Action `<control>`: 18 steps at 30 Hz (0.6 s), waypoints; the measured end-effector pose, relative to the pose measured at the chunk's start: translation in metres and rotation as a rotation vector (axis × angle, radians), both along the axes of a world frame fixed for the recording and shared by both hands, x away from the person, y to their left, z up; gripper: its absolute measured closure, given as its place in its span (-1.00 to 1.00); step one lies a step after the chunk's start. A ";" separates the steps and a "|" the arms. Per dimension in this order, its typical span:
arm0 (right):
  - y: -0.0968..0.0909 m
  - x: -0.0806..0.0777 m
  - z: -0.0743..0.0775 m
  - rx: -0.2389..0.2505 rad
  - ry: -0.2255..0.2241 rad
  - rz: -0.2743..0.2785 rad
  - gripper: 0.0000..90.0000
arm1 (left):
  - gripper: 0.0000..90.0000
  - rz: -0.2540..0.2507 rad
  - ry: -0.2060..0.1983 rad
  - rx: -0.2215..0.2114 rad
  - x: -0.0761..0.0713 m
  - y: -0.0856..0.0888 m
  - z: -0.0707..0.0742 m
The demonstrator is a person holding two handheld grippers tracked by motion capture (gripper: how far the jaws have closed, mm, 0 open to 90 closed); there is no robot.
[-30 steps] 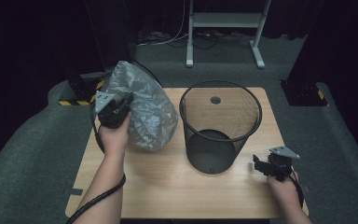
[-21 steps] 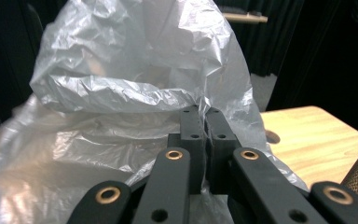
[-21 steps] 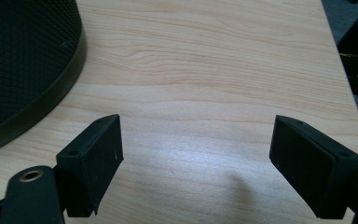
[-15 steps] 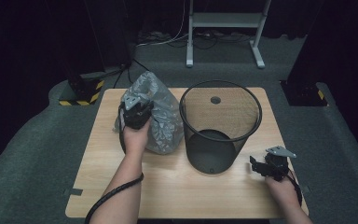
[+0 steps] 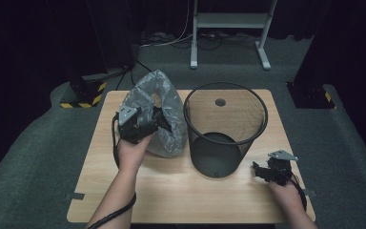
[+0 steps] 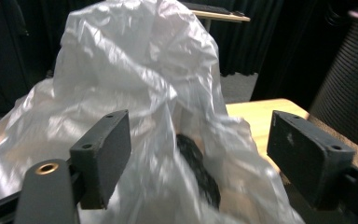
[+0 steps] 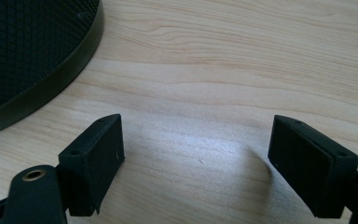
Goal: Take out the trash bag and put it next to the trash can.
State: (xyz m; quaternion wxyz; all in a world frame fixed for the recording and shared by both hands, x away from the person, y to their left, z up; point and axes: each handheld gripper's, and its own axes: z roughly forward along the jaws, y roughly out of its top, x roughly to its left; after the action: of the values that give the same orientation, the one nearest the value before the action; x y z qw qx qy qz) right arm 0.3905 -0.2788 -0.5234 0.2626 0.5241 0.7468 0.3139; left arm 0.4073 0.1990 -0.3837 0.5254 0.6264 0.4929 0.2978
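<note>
From the high view, a crumpled grey plastic bag [image 5: 159, 112] sits on the wooden bench [image 5: 124, 191], near the far left corner. It rests just beside a black mesh bin [image 5: 225, 129], which stands upright in the middle of the bench. The left tongs [image 5: 158, 121] are right at the bag, on its near side, held by a hand that comes up from the near edge. The right tongs [image 5: 258, 171] lie low near the near right corner, just beside the foot of the bin.

In the left gripper view, the left tongs [image 6: 198, 158] are spread wide. They have just been opening. The bag [image 6: 140, 84] puffs up between the two black pads, but the pads do not press on it. A dark patch shows through the thin plastic low down. The bin [image 6: 349, 79] is off to the right.

In the right gripper view, the right tongs [image 7: 196, 154] are spread wide over bare wood of the bench [image 7: 223, 60], with nothing between them. The round bottom rim of the bin [image 7: 51, 70] curves past at the top left.
</note>
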 end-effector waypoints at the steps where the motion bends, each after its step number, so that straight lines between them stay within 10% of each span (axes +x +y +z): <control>1: 0.002 0.000 0.000 -0.003 -0.002 0.002 -0.60 | -0.55 0.000 0.000 0.000 0.000 0.000 0.000; 12: 0.004 0.001 0.000 0.016 0.013 0.023 -0.60 | -0.59 -0.071 0.053 0.048 -0.056 0.027 -0.044; 18: 0.002 0.002 -0.001 0.037 0.028 0.020 -0.61 | -0.63 -0.118 0.195 0.142 -0.059 0.032 -0.080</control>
State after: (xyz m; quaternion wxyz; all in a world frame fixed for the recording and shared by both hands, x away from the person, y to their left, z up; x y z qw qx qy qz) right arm 0.3923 -0.2770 -0.5241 0.2395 0.5259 0.7495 0.3230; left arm 0.3482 0.2314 -0.4636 0.4459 0.7158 0.4816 0.2383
